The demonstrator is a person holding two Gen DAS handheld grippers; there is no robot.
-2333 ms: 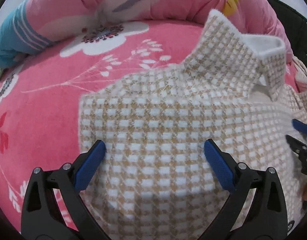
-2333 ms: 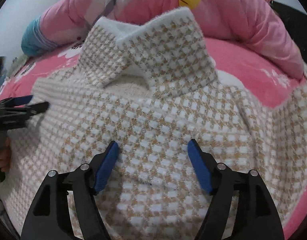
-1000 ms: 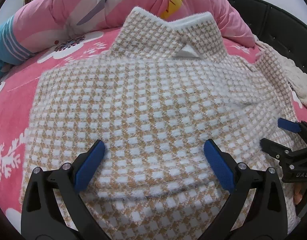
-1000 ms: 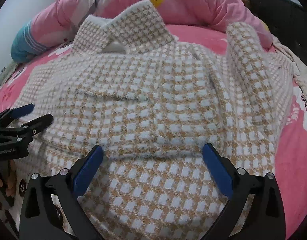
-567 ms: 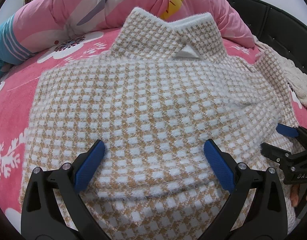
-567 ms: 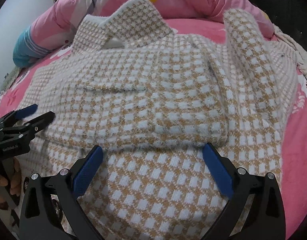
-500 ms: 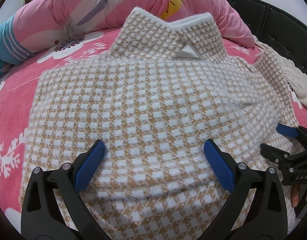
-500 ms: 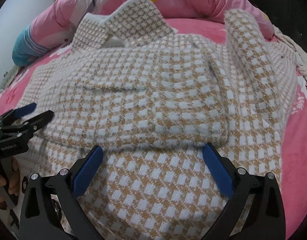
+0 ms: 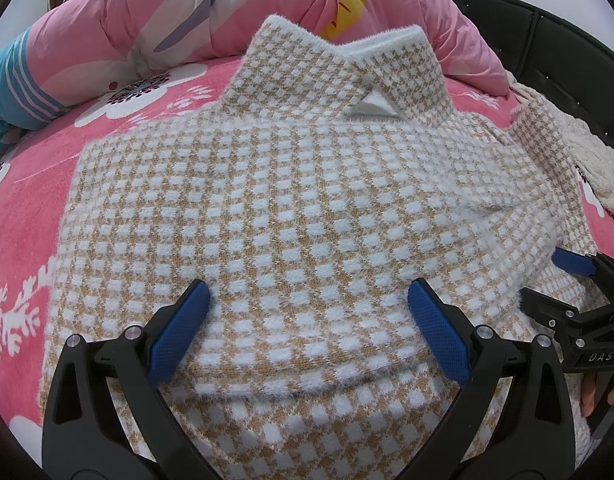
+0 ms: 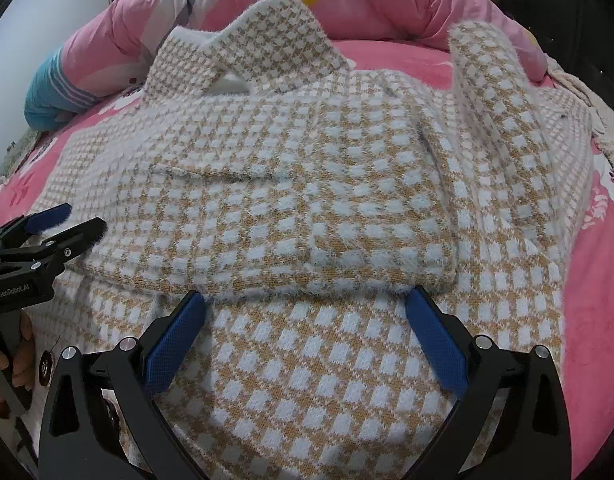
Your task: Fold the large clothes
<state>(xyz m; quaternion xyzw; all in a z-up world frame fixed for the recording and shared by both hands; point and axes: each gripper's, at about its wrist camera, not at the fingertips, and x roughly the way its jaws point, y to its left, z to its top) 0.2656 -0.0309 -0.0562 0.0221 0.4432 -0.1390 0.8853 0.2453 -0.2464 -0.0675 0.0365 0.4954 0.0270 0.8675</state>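
A fluffy tan-and-white checked jacket (image 9: 299, 208) lies on the pink bed, collar (image 9: 339, 68) at the far end. Its top part is folded over the lower part, the folded edge (image 10: 339, 284) running across in front of my grippers. My left gripper (image 9: 309, 308) is open above the folded layer, holding nothing. My right gripper (image 10: 305, 320) is open just before the folded edge, also holding nothing. One sleeve (image 10: 499, 92) lies along the jacket's right side. Each gripper shows at the edge of the other's view, the right gripper (image 9: 547, 280) and the left gripper (image 10: 71, 220).
A pink flowered bedsheet (image 9: 23, 208) lies under the jacket. A rolled pink quilt (image 9: 147, 28) with a teal end runs along the far side. A black padded headboard (image 9: 567, 60) stands at the right, with a cream fluffy cloth (image 9: 595, 164) beside it.
Since 2.3 s ago both grippers have pulled back from the collar area, so the whole folded jacket now shows. Over the last second they shifted only slightly; both stayed open.
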